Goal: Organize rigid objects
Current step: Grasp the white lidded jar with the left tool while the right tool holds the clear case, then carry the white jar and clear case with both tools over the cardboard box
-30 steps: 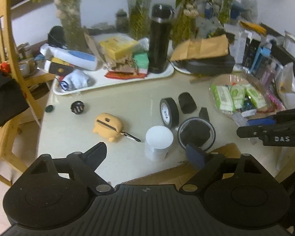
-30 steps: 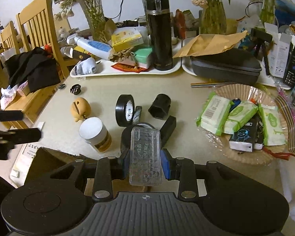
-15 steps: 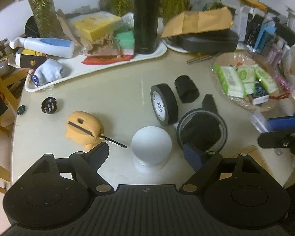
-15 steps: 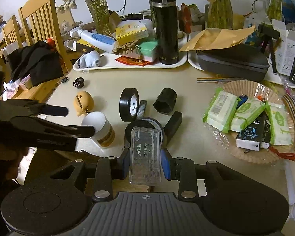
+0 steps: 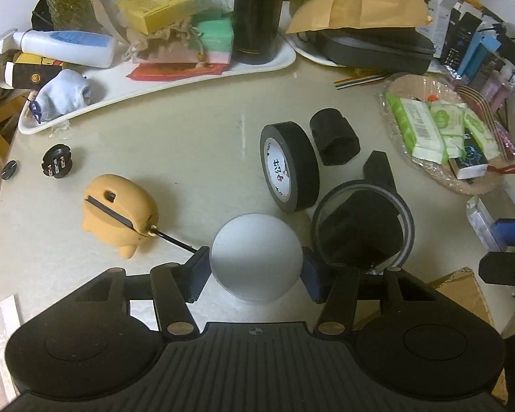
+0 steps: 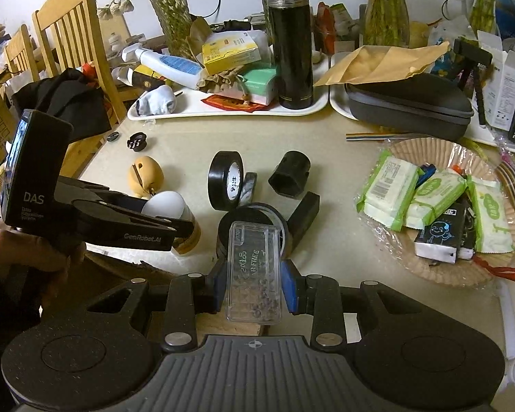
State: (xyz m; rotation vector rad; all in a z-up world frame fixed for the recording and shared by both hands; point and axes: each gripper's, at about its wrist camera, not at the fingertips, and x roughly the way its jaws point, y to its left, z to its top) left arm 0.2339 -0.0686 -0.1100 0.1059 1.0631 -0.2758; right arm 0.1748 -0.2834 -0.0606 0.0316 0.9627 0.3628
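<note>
A small jar with a white lid [image 5: 255,250] stands on the beige table near its front edge. My left gripper [image 5: 255,271] has come down over it; its jaws are closing and both pads touch the jar's sides. In the right wrist view the same jar [image 6: 168,206] shows between the left fingers. My right gripper [image 6: 254,279] is shut on a clear plastic case [image 6: 254,247] and hovers over a round clear-rimmed container [image 5: 360,233]. A black tape roll [image 5: 288,168], a yellow pig-shaped case [image 5: 120,213] and a black hexagonal cap [image 5: 334,140] lie around the jar.
A white tray [image 5: 189,79] at the back carries a lotion bottle, boxes and a tall black flask [image 5: 257,17]. A black zip case [image 5: 377,48] sits back right, a basket of wipes [image 5: 439,130] right. Wooden chairs [image 6: 68,34] stand left; a cardboard box [image 5: 460,285] sits near.
My left gripper dropped down and forward onto the white-lidded jar, and its jaws narrowed from wide open to the jar's sides. The right gripper kept still with the clear case.
</note>
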